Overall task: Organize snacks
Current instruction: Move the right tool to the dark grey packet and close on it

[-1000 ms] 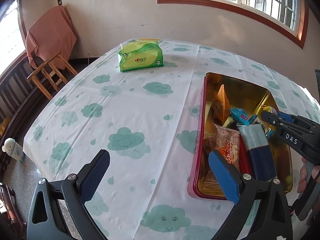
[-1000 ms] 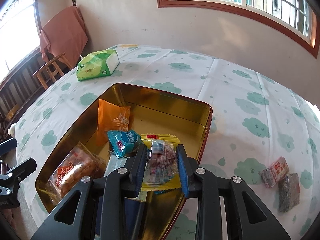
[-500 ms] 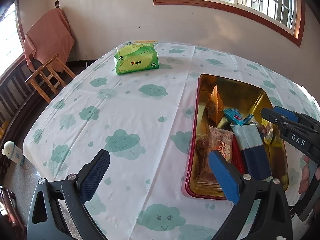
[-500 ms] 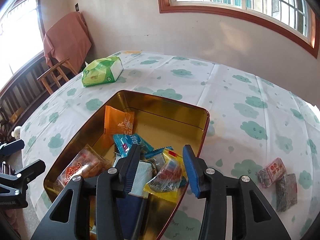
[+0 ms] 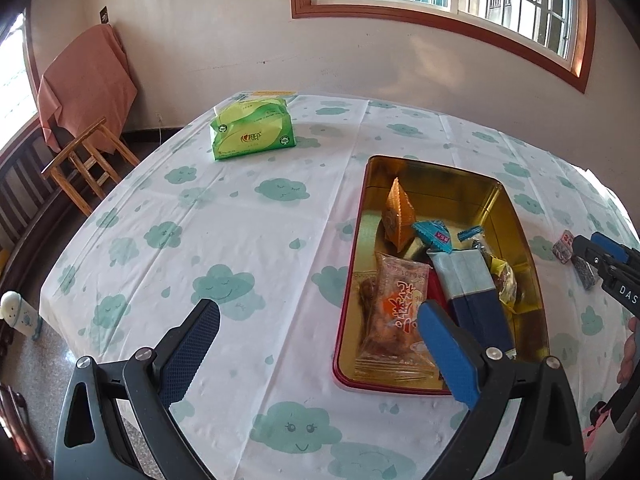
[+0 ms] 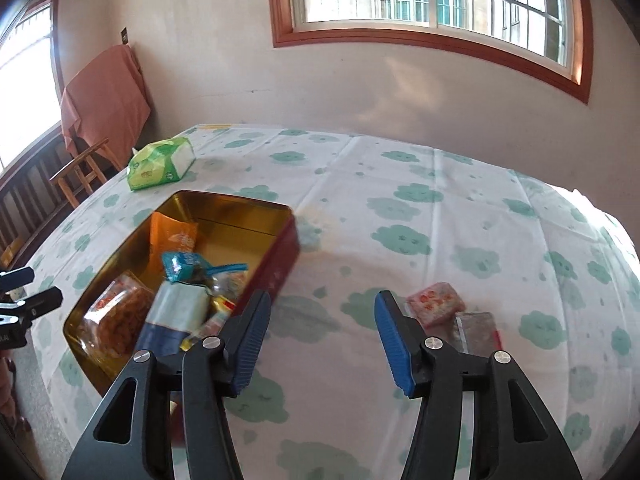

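Right wrist view: right tool empty, jaws just been opening, nothing between them, over table between tin and two loose snacks. Other snacks already in tin. Left tool wide, idle. Next: centre over red-wrapped snack, descend, close.

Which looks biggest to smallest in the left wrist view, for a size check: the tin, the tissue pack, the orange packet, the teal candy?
1. tin
2. tissue pack
3. orange packet
4. teal candy

The tissue pack lies farther from the camera, so its true size may be understated.
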`<state>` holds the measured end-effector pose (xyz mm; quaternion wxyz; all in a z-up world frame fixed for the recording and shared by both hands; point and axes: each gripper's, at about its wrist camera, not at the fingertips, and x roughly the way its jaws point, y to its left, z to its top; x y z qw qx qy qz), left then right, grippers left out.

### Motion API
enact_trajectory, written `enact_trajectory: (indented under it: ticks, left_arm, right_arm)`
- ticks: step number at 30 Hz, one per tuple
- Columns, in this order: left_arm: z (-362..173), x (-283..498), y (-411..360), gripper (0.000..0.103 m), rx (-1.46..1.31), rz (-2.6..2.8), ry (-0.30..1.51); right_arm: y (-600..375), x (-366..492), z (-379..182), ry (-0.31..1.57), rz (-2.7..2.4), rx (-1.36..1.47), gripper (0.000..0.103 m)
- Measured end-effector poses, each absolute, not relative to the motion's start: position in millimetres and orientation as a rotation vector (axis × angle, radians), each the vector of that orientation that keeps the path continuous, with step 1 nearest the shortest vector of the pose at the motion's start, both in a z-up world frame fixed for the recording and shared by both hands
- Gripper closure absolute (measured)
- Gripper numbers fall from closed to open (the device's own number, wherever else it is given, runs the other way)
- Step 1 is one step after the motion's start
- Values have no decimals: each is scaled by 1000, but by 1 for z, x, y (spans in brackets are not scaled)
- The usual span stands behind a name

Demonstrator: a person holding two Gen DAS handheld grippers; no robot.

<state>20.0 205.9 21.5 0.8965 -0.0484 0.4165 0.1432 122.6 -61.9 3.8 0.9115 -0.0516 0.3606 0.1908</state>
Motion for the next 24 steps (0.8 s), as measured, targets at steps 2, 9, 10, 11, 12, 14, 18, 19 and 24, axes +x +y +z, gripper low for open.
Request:
enact_trajectory:
  ticks: [2, 9, 10, 11, 12, 14, 18, 19, 24]
  left_arm:
    - [23, 21, 200, 5, -85, 283, 861]
    - [27, 28, 176, 5, -45, 235, 862]
    - [27, 29, 172, 5, -36, 230, 861]
    - [28, 31, 169, 5, -29, 224, 862]
    - [28, 33, 164, 5, -19, 213, 862]
    - [29, 37, 155, 5, 4, 196, 861]
    - [30, 47, 134, 5, 40, 156, 862]
    - [29, 50, 129, 5, 46, 146, 864]
    - [26, 64, 103, 5, 63, 89, 870]
  right_arm:
    - [-80, 125, -1, 752, 359, -106, 44]
    - [-130, 135, -23, 790, 270, -108, 44]
    - [-133, 137, -25, 793, 263, -106, 44]
    - [-138, 139, -29, 800, 261, -102, 44]
    - [-140, 141, -32, 801, 258, -101, 44]
    - [-144, 146, -38, 811, 252, -97, 44]
    - [-146, 159, -49, 830, 265, -79, 44]
    - [-145, 161, -51, 832, 267, -79, 44]
    - [-145, 166, -56, 839, 269, -71, 47]
